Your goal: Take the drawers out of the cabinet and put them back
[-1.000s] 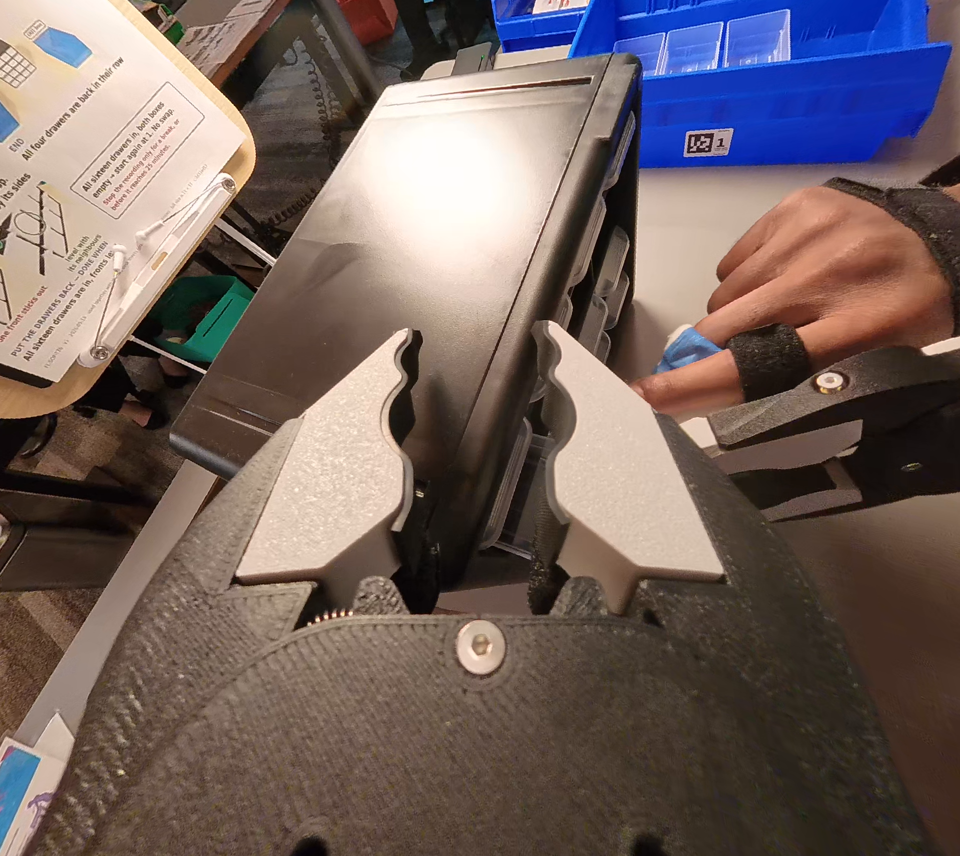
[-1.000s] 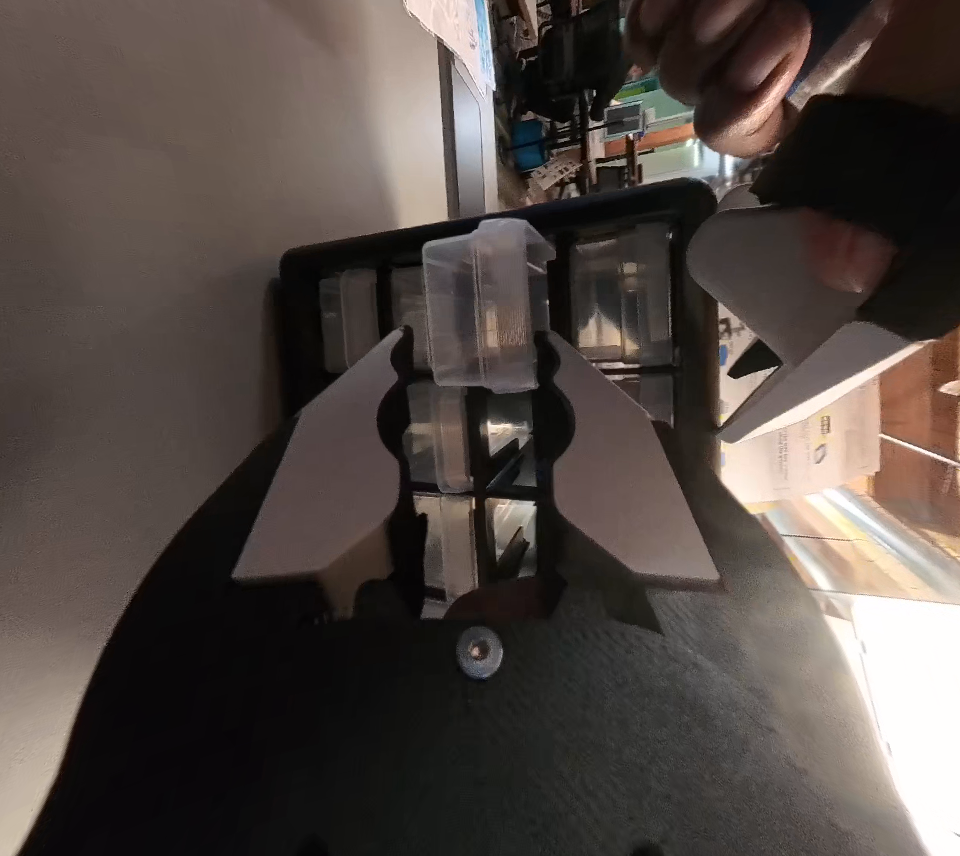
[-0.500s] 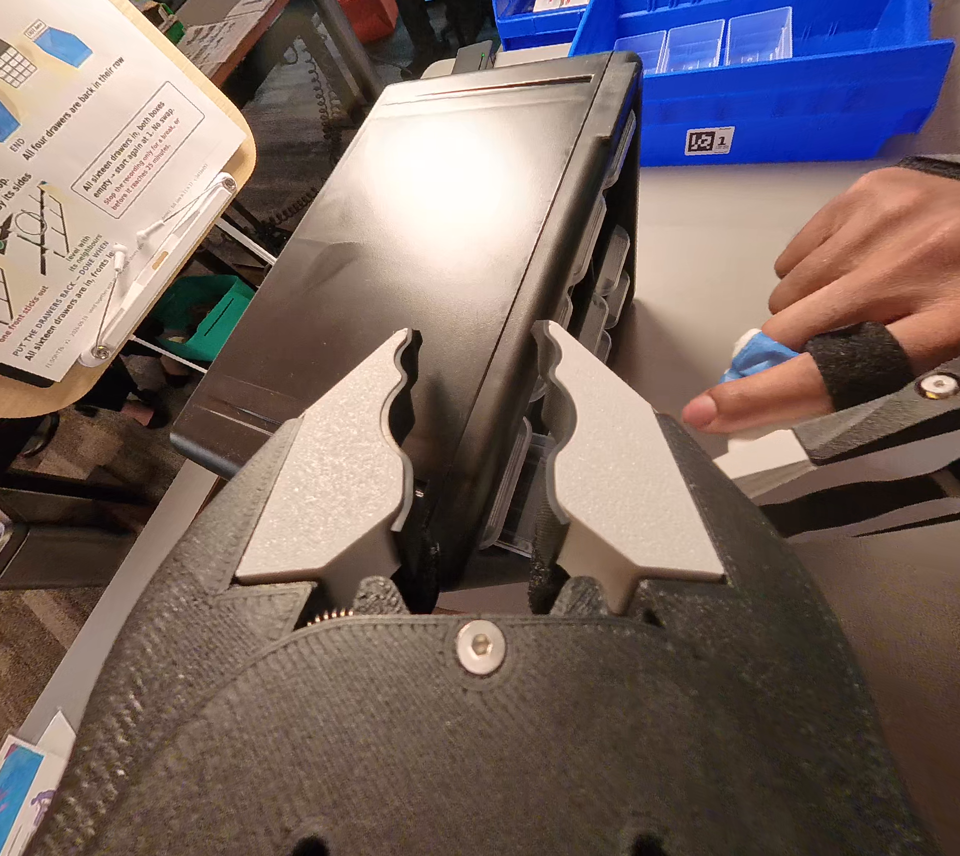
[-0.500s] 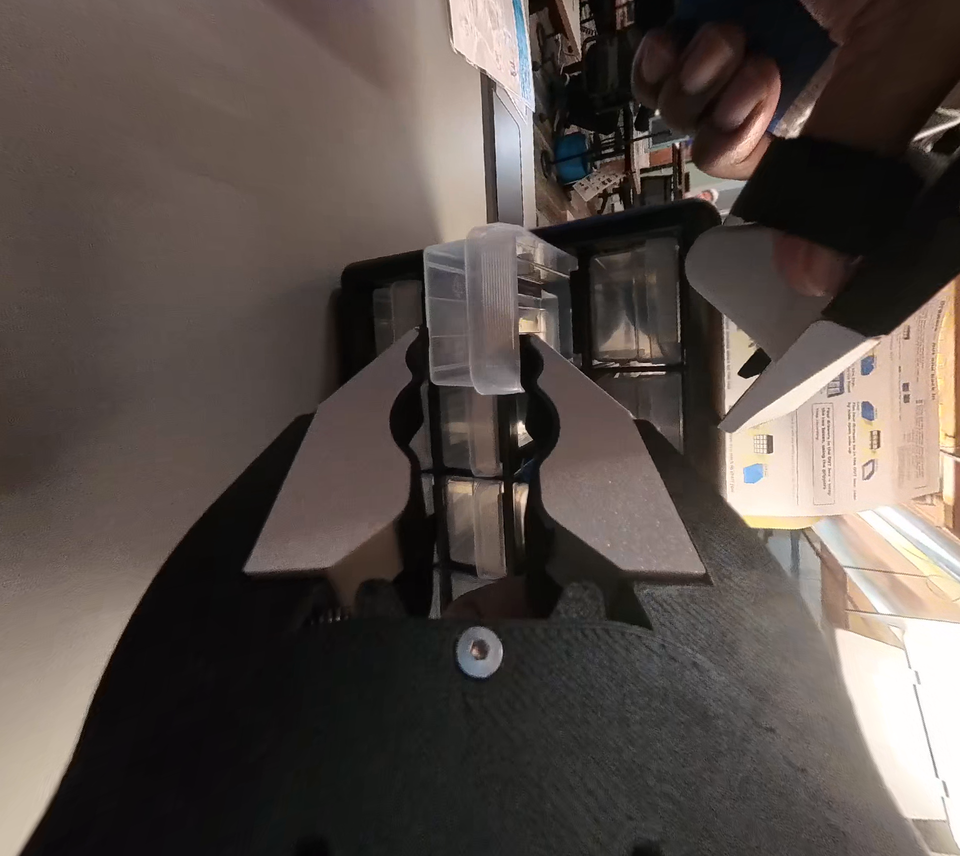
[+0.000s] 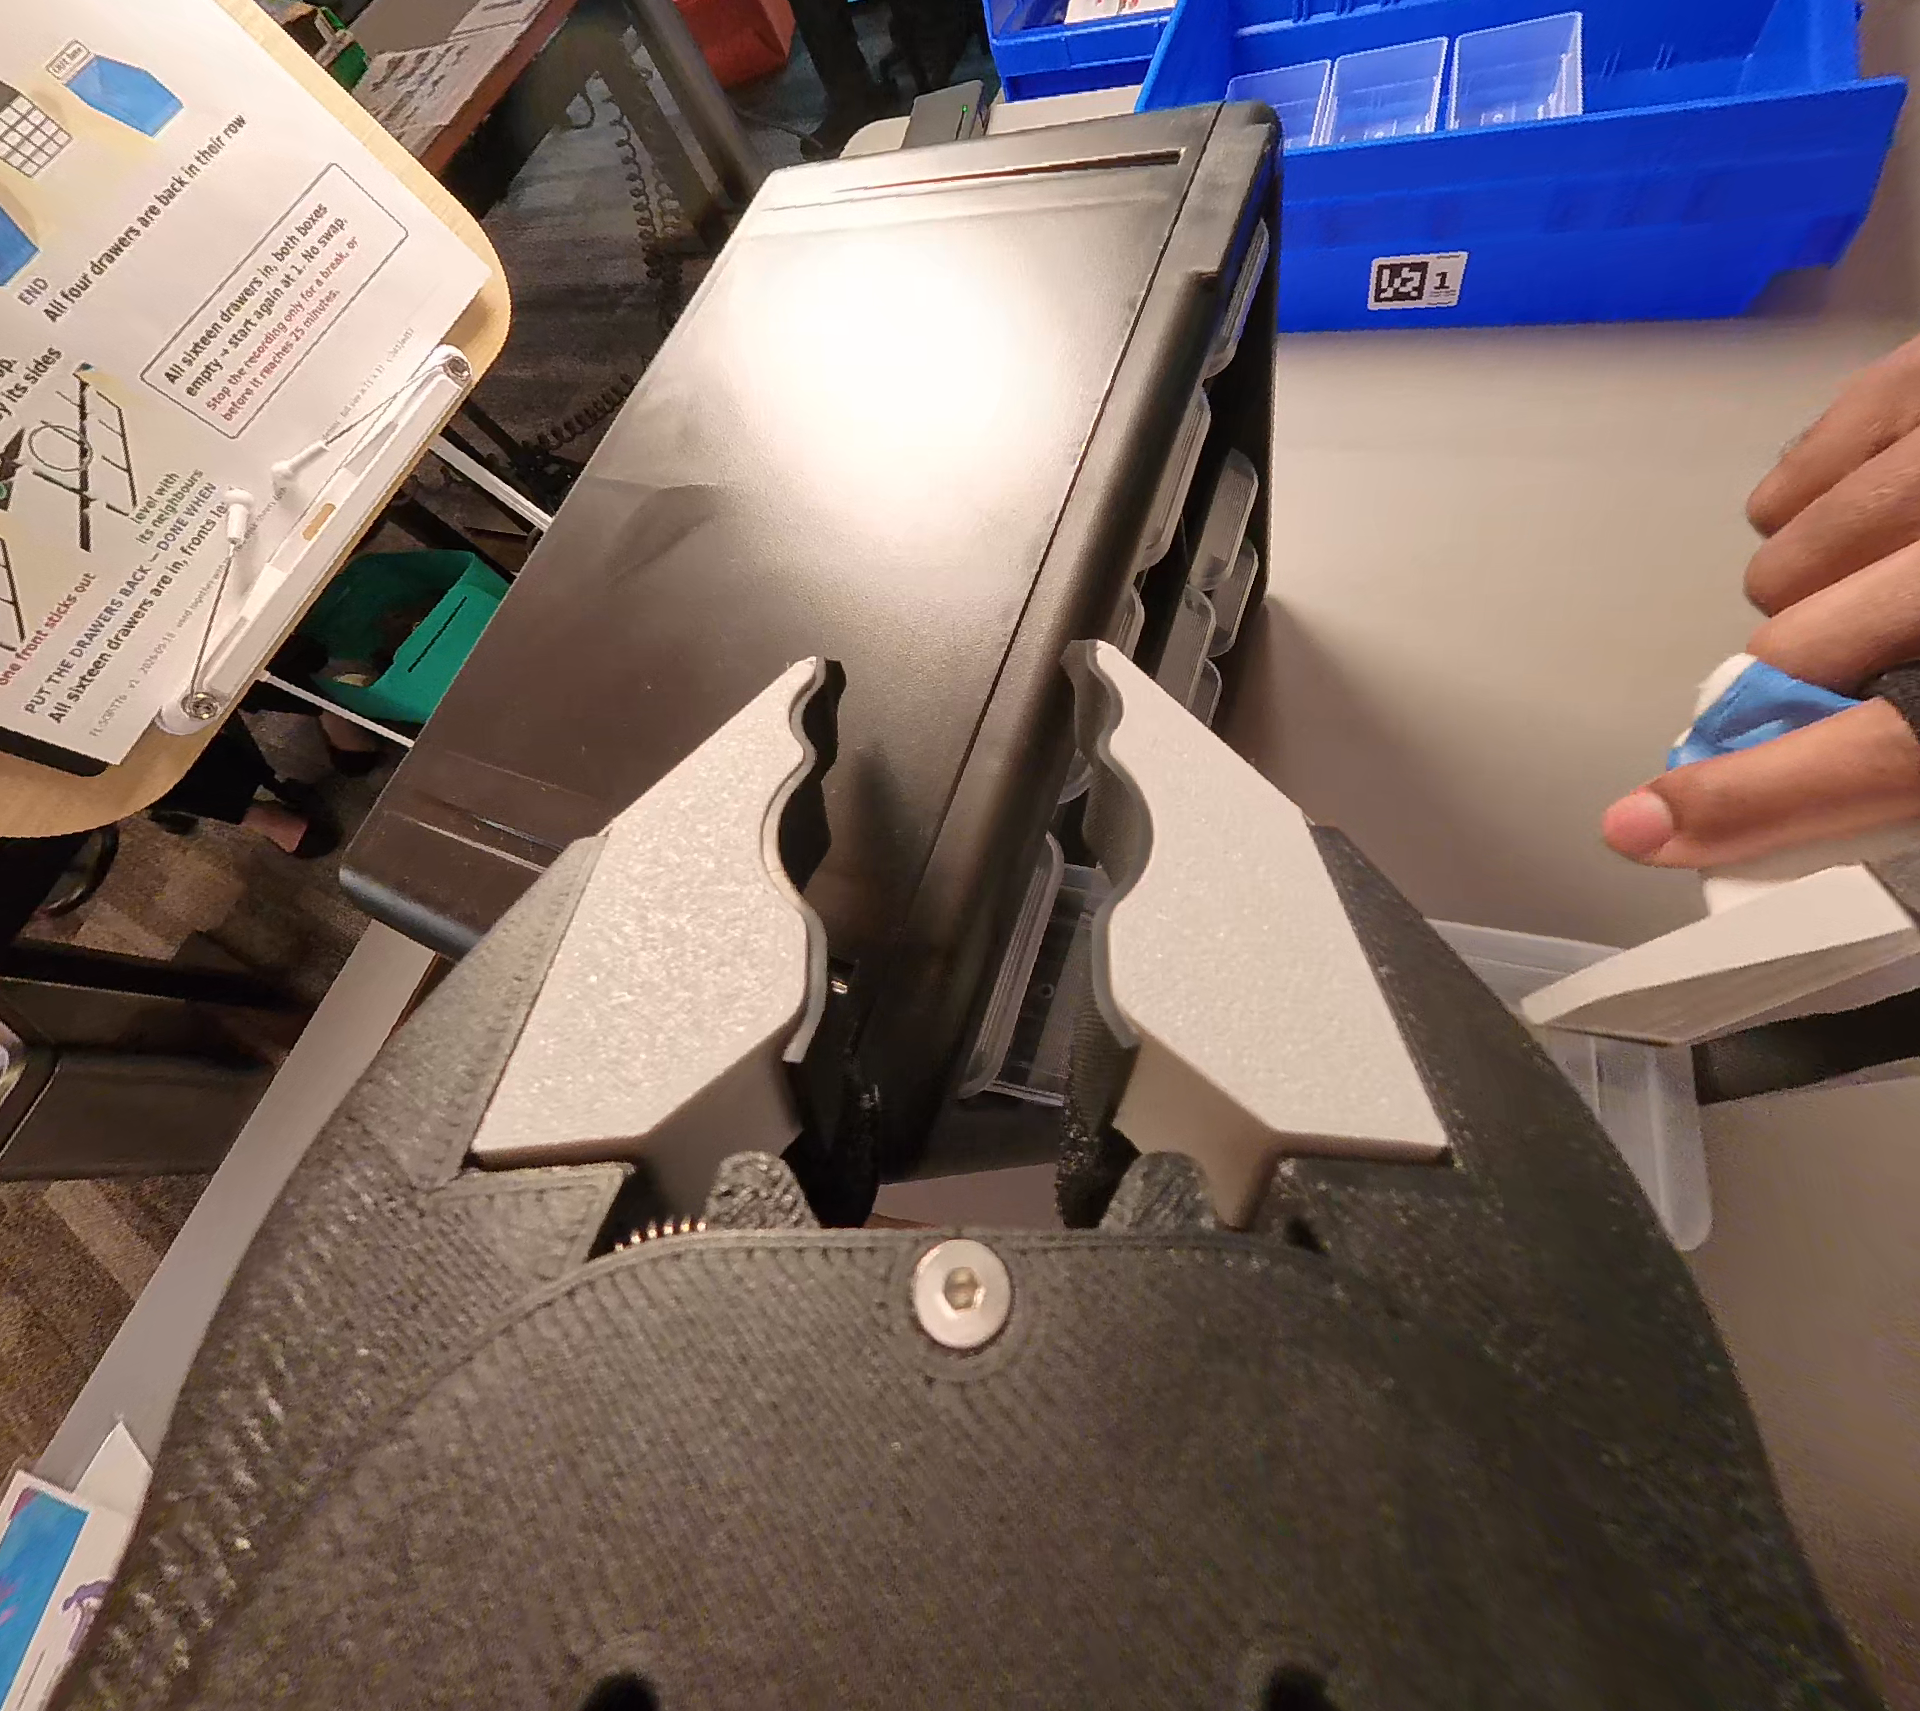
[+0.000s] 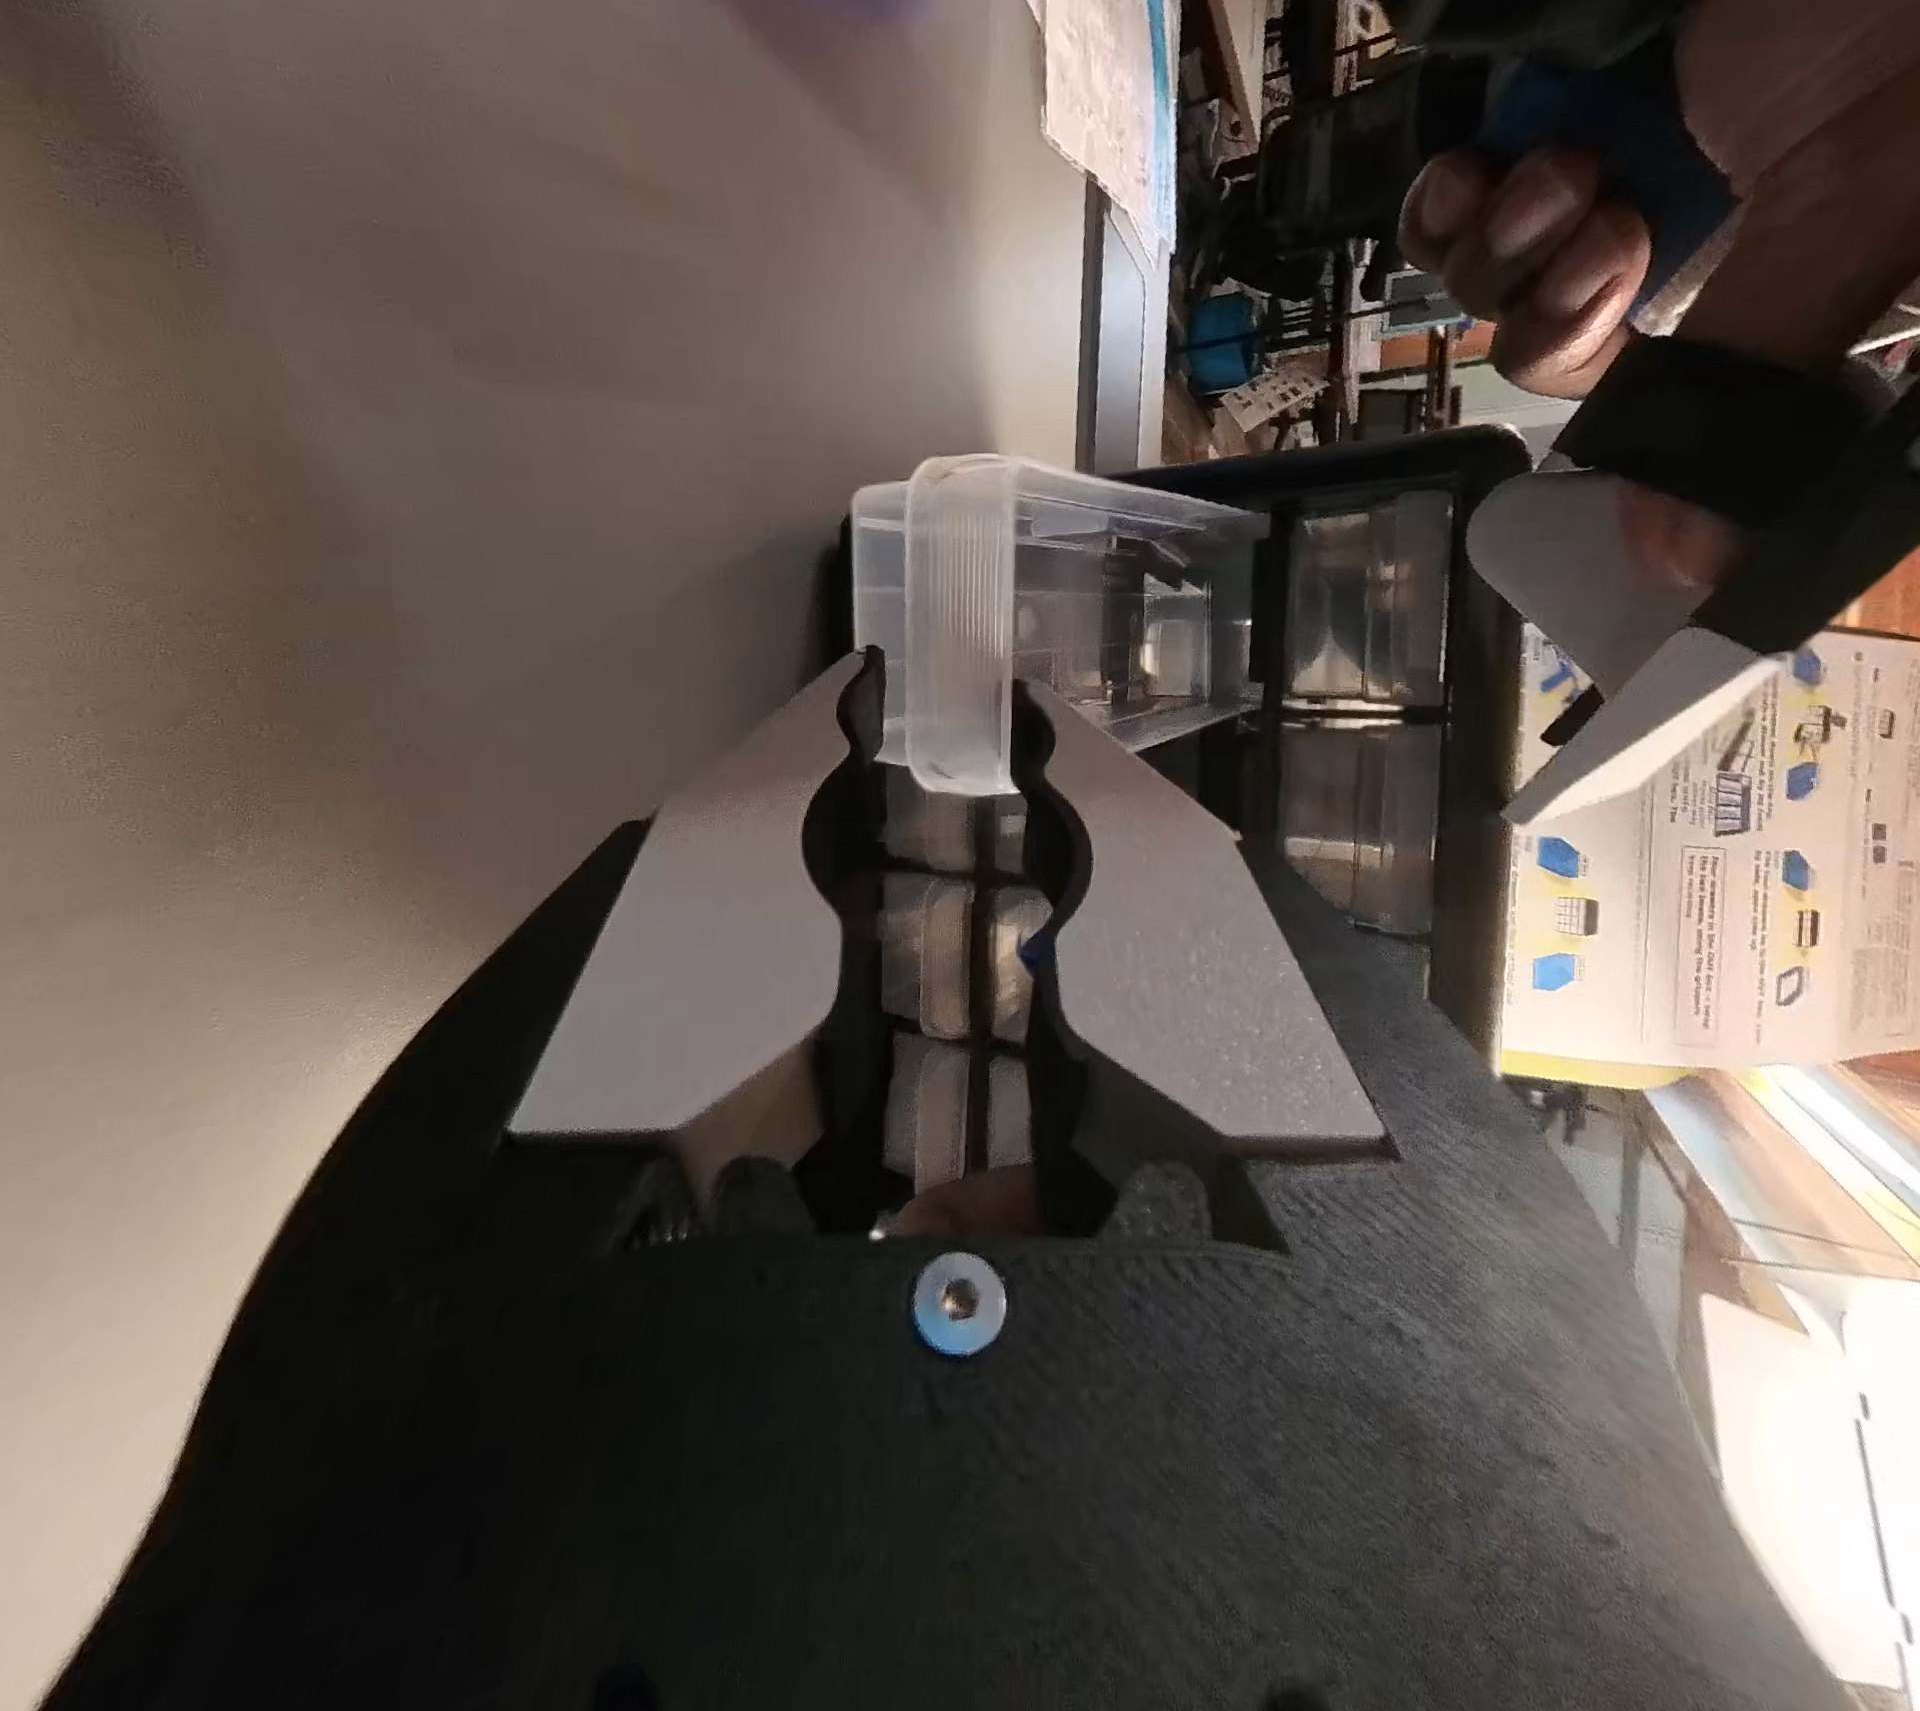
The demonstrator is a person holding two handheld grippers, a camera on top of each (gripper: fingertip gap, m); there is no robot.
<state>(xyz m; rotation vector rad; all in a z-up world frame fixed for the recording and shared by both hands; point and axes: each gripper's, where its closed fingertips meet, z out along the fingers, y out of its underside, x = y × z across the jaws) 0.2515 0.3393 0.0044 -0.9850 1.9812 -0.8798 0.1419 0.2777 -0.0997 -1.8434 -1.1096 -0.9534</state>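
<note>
Right claw point(image 6: 948, 705) is clamped on the handle of 1 clear drawer point(image 6: 1039, 612), pulled partway out of the black cabinet point(image 6: 1455, 726) just ahead. Left claw point(image 5: 948, 674) grips the cabinet's edge point(image 5: 997, 726) on the tabletop point(image 5: 1507, 518).

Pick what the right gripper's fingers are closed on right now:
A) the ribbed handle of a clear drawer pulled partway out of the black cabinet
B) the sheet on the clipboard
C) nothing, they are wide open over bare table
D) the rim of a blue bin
A: in the right wrist view the right gripper pinches the ribbed front tab of the clear drawer, which juts out of the black cabinet.
</note>
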